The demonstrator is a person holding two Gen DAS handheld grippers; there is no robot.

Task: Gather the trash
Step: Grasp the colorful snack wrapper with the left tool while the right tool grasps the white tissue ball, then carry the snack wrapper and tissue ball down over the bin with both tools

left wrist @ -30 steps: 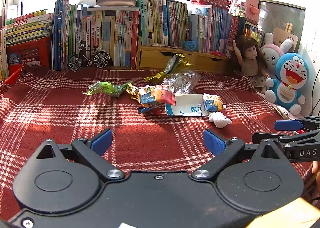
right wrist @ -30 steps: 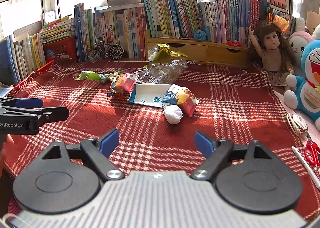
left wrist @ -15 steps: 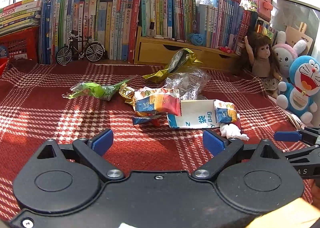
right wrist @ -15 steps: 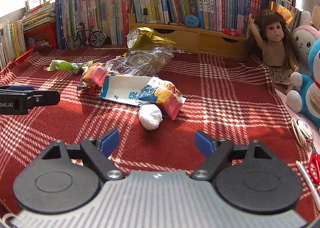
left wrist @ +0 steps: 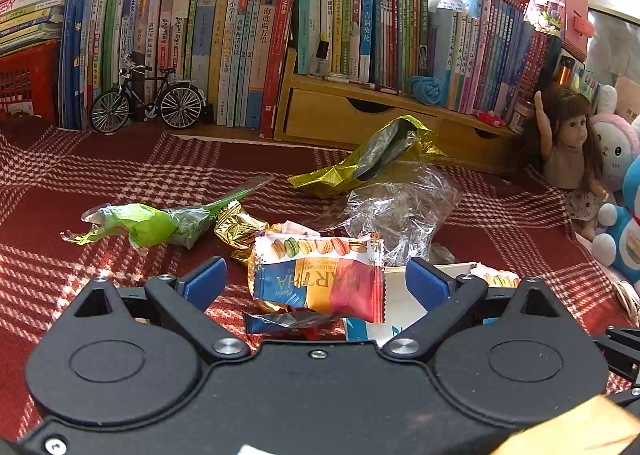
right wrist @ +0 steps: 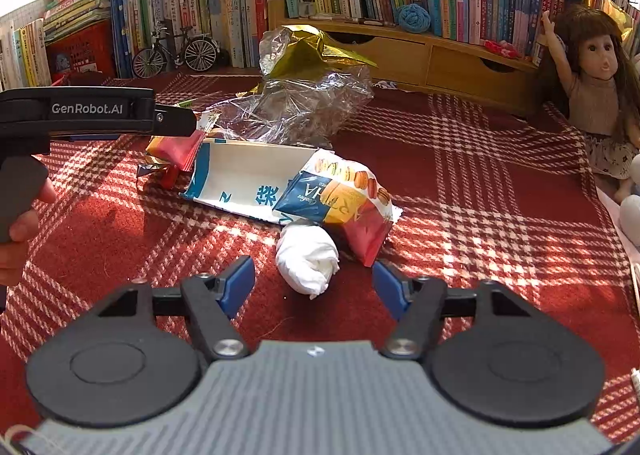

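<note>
Trash lies in a heap on the red checked cloth (left wrist: 132, 159). My left gripper (left wrist: 316, 281) is open, its blue pads on either side of a macaron snack wrapper (left wrist: 318, 281). Beyond it lie a green wrapper (left wrist: 148, 225), a gold foil bag (left wrist: 376, 159), a clear plastic bag (left wrist: 400, 211) and a white paper bag (right wrist: 244, 181). My right gripper (right wrist: 314, 289) is open around a crumpled white tissue (right wrist: 308, 259), just short of a second macaron wrapper (right wrist: 344, 203). The left gripper's body (right wrist: 88, 113) shows at the left of the right wrist view.
Rows of books (left wrist: 248, 51) and a wooden drawer shelf (left wrist: 360, 115) stand along the back. A model bicycle (left wrist: 148, 99) is at the back left. A doll (right wrist: 596, 91) and plush toys (left wrist: 624, 223) are on the right. A red basket (left wrist: 28, 79) is at the far left.
Both grippers have moved forward toward the trash heap. The macaron wrapper now sits between the left pads and the white tissue between the right pads. Both stay open.
</note>
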